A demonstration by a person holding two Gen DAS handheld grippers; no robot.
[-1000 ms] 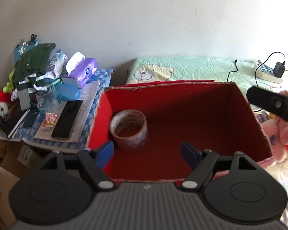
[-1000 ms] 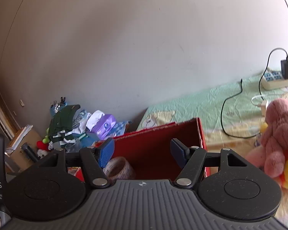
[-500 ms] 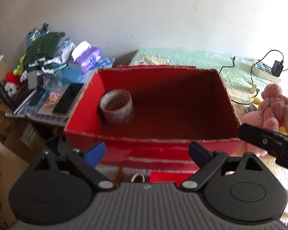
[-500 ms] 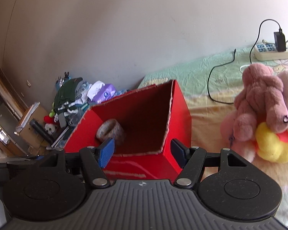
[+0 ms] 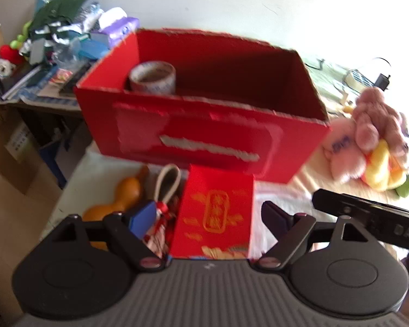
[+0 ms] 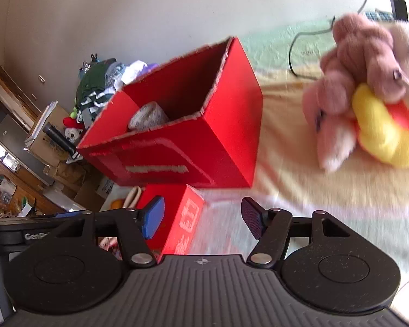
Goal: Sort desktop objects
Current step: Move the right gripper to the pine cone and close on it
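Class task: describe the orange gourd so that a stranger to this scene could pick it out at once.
Find the big open red box with the tape roll inside. In front of it lies a small red packet with gold print; the gourd lies left of that, beside a beige loop. It alone is smooth, orange and double-bulbed.

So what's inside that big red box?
One roll of tape stands in the red box's left end. The near wall hides the floor right behind it, so anything lying there can't be seen.

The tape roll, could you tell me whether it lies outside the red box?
No, the tape roll stands inside the red box, at its left end.
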